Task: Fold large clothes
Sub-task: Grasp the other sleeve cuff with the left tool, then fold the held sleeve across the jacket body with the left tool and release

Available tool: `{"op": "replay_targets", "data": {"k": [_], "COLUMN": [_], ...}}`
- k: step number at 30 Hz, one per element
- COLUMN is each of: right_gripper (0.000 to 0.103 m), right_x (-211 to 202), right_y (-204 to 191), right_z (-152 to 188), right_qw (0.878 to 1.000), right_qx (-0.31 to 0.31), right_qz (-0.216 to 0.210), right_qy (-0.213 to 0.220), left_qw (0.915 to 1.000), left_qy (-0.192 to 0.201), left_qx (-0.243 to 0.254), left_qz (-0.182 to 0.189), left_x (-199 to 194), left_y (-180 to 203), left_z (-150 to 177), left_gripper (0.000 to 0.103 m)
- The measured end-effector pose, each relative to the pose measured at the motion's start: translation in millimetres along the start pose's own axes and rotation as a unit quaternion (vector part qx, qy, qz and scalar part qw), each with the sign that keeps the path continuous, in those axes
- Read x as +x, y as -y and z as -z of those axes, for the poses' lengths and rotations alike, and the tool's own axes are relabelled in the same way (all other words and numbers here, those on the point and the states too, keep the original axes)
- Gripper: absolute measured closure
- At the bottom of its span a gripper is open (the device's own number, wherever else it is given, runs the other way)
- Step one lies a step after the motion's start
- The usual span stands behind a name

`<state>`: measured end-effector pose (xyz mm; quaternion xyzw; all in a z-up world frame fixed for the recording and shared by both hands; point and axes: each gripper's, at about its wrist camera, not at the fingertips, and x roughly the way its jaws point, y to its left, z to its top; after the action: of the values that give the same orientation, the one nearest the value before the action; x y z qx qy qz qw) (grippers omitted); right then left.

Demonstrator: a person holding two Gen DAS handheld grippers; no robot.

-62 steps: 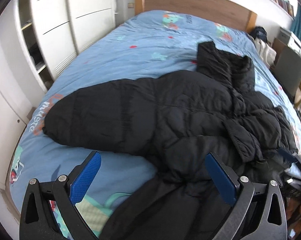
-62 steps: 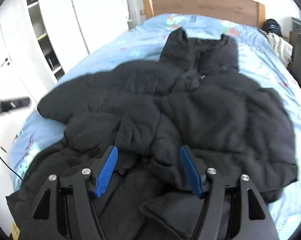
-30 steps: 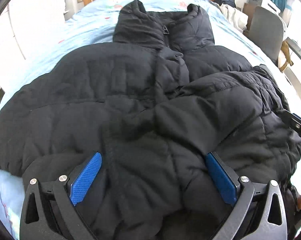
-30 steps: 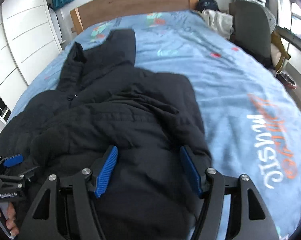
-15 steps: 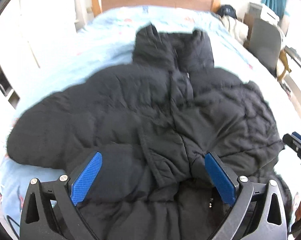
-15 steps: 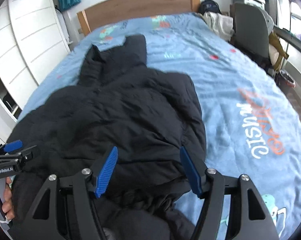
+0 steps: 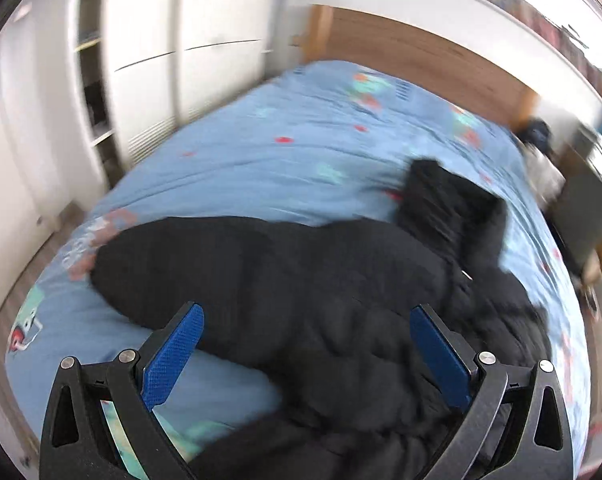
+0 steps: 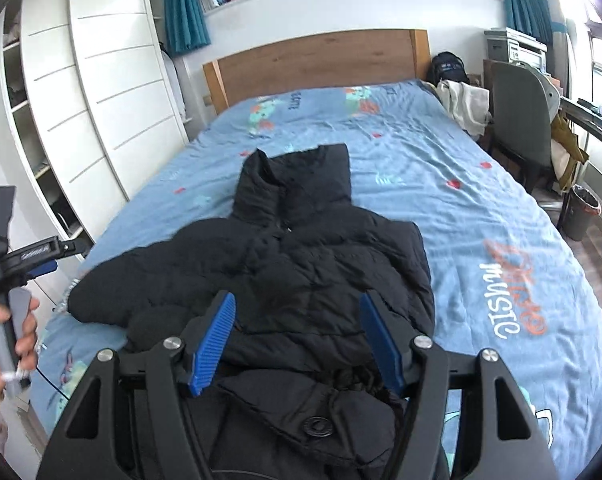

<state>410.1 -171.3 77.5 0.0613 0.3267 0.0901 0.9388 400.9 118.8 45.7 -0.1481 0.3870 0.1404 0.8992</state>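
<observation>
Broadly, my bed (image 8: 481, 216) carries the black puffer jacket (image 8: 301, 264) lengthwise: its collar (image 8: 297, 176) points toward the headboard (image 8: 317, 60) and its hem lies nearest me, so the long axis runs straight away from both my tools. One sleeve (image 7: 189, 264) sticks out sideways toward the wardrobe (image 8: 101, 92), and my left gripper (image 7: 305, 356) hangs over that side, nearer to it, its jaws spread wide and holding nothing. My right gripper (image 8: 297, 344) hovers over the hem, jaws likewise parted and empty. I judge the sleeve wants folding in first, a job for the left. My left view is smeared by motion, so seams and cuff are unreadable; the hem's lower edge is cut off behind the right tool's frame.
</observation>
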Motion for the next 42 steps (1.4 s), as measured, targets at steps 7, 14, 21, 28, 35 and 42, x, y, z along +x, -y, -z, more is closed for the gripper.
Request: {"op": "replay_targets", "data": {"k": [7, 14, 21, 28, 35, 42], "right_gripper": [0.039, 0.039, 0.039, 0.039, 0.039, 0.039], "right_x": [3.2, 31.9, 60.1, 74.1, 69.2, 48.4], "right_y": [-17.5, -33.8, -43.5, -52.0, -44.5, -36.6], "right_z": [-7.8, -5.9, 0.4, 9.0, 9.9, 6.7], "right_qw": [1.0, 1.0, 0.999, 0.999, 0.999, 0.999], "right_qx": [-0.004, -0.011, -0.01, -0.027, -0.03, -0.027], "right_qz": [-0.013, -0.023, -0.024, -0.016, 0.001, 0.004], "right_qy": [0.006, -0.008, -0.023, -0.044, -0.043, -0.031], "left_qw": [0.9914, 0.9649, 0.9352, 0.9025, 0.8855, 0.9084], "left_qy": [-0.023, -0.069, -0.113, -0.09, -0.071, -0.041], "left_qx": [-0.124, -0.244, -0.33, -0.418, -0.444, -0.396], "left_qz": [-0.035, -0.069, -0.063, 0.054, 0.118, 0.128], "left_x": [60.9, 120.6, 159.6, 187.3, 189.7, 157.0], "left_y": [-123.6, -230.8, -281.6, -297.7, -291.0, -266.9], "left_z": [-23.8, 5.6, 46.0, 51.0, 43.9, 13.0], "left_gripper": [0.002, 0.002, 0.002, 0.006, 0.069, 0.087]}}
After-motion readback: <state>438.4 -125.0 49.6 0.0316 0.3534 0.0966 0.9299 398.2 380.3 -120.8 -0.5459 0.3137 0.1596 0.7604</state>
